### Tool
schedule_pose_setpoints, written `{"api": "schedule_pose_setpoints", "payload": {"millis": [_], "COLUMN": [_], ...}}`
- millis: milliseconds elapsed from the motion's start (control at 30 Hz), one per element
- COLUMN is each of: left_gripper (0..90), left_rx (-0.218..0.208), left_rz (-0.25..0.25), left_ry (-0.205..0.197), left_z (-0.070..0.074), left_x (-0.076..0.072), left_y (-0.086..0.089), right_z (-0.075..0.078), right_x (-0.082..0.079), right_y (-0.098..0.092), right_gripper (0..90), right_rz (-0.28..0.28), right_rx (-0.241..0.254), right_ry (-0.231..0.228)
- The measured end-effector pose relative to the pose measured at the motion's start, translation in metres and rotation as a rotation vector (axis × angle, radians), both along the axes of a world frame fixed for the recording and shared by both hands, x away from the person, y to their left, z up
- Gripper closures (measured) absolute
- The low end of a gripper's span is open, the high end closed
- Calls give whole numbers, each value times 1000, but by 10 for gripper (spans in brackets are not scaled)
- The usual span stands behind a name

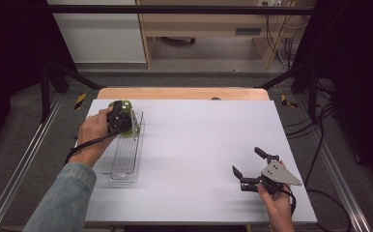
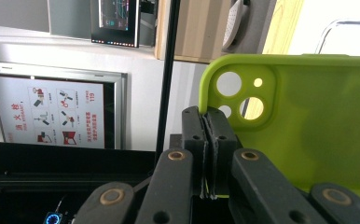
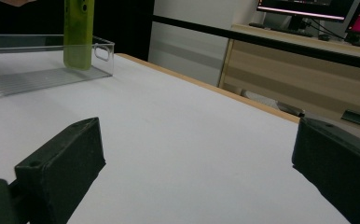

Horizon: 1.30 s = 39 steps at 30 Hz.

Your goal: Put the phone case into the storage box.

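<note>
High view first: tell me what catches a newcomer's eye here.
The lime-green phone case stands out, held upright on its edge in the clear plastic tray at the table's left. The left hand-held gripper is shut on the case's rim. Near the front right, the right hand-held gripper rests open on the bare white table.

left tongs (image 1: 122, 121) clamp green phone case (image 1: 126, 126) over clear tray (image 1: 124, 162) | right tongs (image 1: 249, 166) spread (white table (image 1: 194, 145))
</note>
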<state>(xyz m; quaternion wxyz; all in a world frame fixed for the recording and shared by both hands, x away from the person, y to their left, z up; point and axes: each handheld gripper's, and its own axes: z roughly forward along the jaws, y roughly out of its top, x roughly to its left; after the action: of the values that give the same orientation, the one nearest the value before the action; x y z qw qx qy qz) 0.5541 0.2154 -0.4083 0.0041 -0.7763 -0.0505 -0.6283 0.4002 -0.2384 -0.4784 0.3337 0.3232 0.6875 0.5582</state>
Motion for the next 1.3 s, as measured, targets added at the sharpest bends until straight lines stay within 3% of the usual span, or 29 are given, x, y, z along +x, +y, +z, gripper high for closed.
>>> {"api": "schedule_pose_setpoints", "payload": {"millis": [1300], "left_gripper": [877], "left_rx": [19], "left_rz": [8], "left_ry": [-13], "left_z": [-3], "left_x": [7], "left_y": [0], "right_z": [0], "right_x": [0], "right_y": [-1], "right_gripper": [24], "right_rz": [-2], "right_rx": [3], "right_ry": [-1]}}
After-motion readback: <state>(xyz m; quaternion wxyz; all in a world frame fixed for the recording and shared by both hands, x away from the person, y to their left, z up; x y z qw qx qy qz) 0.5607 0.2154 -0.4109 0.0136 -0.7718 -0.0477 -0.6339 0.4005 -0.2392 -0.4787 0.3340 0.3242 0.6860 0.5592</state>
